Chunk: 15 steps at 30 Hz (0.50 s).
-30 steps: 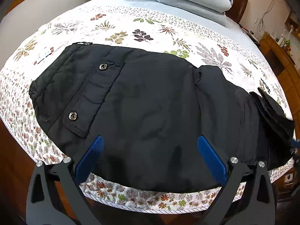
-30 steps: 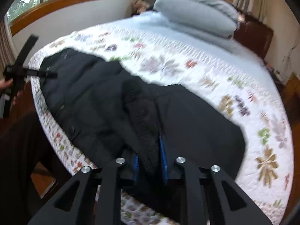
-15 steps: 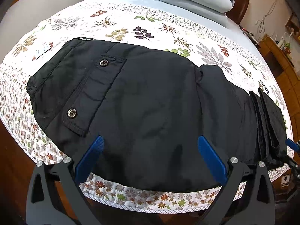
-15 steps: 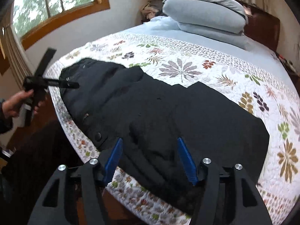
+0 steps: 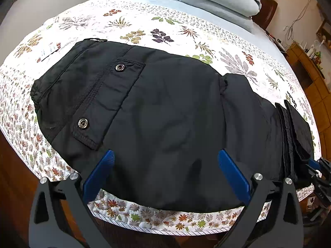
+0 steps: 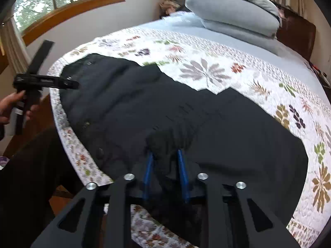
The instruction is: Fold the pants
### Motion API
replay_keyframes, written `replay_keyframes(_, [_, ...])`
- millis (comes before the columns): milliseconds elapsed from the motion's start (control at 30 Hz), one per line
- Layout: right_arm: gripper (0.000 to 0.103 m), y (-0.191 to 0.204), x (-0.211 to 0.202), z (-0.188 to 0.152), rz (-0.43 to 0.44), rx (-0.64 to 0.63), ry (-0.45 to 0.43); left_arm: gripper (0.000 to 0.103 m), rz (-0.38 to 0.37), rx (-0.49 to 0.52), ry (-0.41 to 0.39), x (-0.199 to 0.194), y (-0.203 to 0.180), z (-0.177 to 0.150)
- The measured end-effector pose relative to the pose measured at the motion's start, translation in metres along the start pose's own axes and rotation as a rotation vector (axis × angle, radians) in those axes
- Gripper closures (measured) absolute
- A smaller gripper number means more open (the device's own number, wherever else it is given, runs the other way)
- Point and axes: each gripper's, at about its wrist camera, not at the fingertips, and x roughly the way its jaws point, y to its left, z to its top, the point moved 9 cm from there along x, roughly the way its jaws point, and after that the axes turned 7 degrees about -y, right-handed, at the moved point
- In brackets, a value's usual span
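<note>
From my left wrist camera, my left tool [image 5: 164, 170] hangs with its blue fingers [image 5: 232, 174] spread wide apart and nothing between them. Just beyond the fingertips the black pants [image 5: 165, 113] lie flat across the floral quilt [image 5: 186, 31] of the bed. The flap pocket [image 5: 107, 101] with two snaps sits ahead and to the left of my tool. Far off to its right the bunched pant end rises, where my right tool's tip shows at the frame edge.

From my right wrist camera, my right tool [image 6: 165, 163] is closing, its blue pads pressing in on a ridge of bunched black fabric [image 6: 171, 136] that sits between them. The pants spread ahead and to both sides of it over the quilt. Far to its left my hand [image 6: 12, 107] grips my left tool's handle. Grey pillows [image 6: 231, 6] lie well ahead at the head of the bed.
</note>
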Motion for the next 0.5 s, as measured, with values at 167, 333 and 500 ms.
replay_keyframes(167, [0.083,0.022,-0.003,-0.005,0.080,-0.056,0.005,0.003,0.001,0.001,0.000,0.000,0.000,0.000])
replay_keyframes(333, [0.074,0.025,0.009,-0.022,0.080,-0.038,0.057,0.003,-0.001,-0.004,0.002,0.000,0.000,0.000])
replay_keyframes(500, [0.060,0.025,-0.021,-0.013,0.119,0.159,-0.035,0.003,-0.008,-0.016,0.002,-0.001,0.001,0.001])
